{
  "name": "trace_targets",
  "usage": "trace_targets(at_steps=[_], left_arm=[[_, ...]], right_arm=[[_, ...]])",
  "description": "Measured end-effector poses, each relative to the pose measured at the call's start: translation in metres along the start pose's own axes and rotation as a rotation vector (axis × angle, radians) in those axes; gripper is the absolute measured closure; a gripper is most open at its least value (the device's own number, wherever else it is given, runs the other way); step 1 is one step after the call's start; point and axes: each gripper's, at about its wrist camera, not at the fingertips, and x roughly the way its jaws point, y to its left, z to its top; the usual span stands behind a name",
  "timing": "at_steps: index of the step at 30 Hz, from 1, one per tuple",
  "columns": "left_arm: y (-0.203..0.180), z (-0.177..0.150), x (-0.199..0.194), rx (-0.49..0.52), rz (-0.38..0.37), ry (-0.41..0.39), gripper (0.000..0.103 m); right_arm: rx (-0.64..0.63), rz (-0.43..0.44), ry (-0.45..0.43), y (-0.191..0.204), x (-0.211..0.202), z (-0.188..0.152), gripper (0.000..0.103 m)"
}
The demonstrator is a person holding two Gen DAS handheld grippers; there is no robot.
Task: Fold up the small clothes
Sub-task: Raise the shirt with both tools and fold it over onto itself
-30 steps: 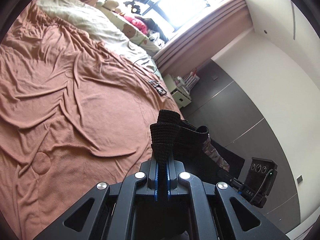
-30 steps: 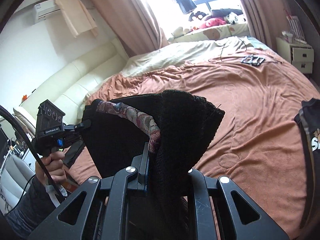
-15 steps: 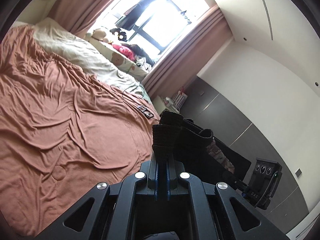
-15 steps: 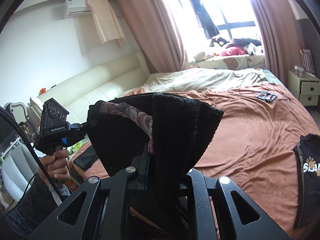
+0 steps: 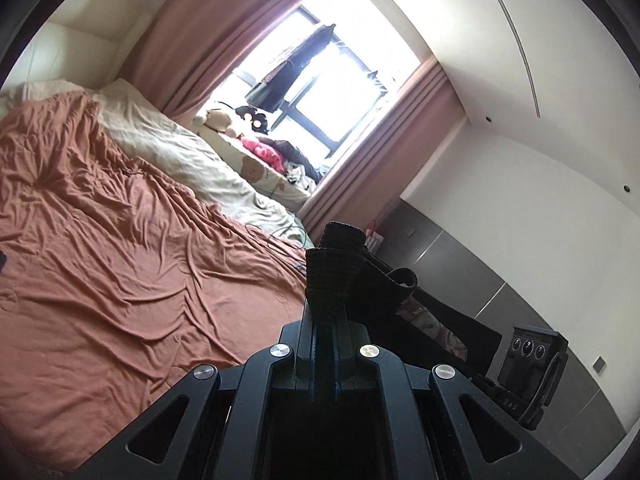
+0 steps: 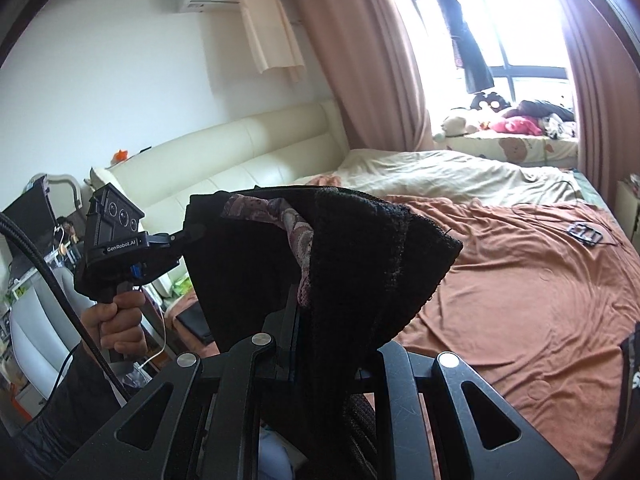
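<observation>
High above the rumpled rust-brown bed sheet (image 5: 132,264), you are holding the small black knitted garment with the pink patterned lining (image 6: 320,264) stretched between both tools. Compared with a second ago, both cameras are tilting upward: the bed is sinking lower in each view and the window and ceiling are filling more of the frame, so you are lifting the piece clear of the bed. I judge this as the shake-out before laying it flat; no fold is made yet.

Your left hand-held gripper (image 5: 325,312) is clamping a ribbed black edge of the garment, its jaws pressed together on the cloth. Your right hand-held gripper (image 6: 298,320) is pinching the other edge, with the knit draping down over its right finger. From the right view, the left tool is sitting far left, gripped by your hand (image 6: 120,320), and the cloth is spanning the gap between, hanging in the air with nothing of it touching the bed.
</observation>
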Motion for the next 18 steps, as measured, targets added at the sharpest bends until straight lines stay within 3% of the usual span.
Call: trace_targets(at_steps=[18], left_arm=[[0.137, 0.04, -0.122, -0.054, 0.14, -0.153, 0.098]], right_arm=[[-0.054, 0.162, 0.122, 0.063, 0.16, 0.024, 0.092]])
